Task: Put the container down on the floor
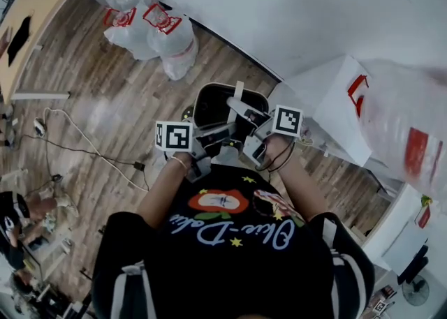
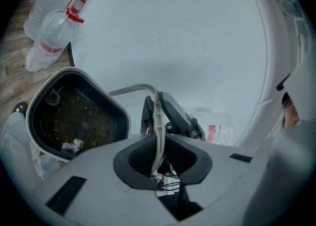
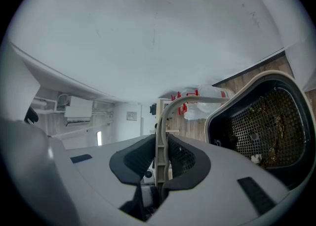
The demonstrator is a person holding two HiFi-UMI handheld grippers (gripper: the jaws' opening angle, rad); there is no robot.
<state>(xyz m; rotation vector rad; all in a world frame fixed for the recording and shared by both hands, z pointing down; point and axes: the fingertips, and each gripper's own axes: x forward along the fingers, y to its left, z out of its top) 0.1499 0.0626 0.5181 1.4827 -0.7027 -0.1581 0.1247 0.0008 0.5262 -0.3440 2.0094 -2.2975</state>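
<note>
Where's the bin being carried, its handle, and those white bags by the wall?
container (image 2: 101, 91): left gripper view, dark inner wall near the rim.
handle (image 3: 159, 138): right gripper view, upright strip just above the jaws.
white bags (image 1: 171, 42): head view, middle of the nearest bag.

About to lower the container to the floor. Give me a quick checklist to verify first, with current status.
1. The left gripper is clamped on the handle: ok.
2. The right gripper is clamped on the handle: ok.
3. The container has its opening facing up: ok.
4. The floor directly under the container is free: cannot tell, hidden.
5. The plastic bags lie apart from the container: ok.
</note>
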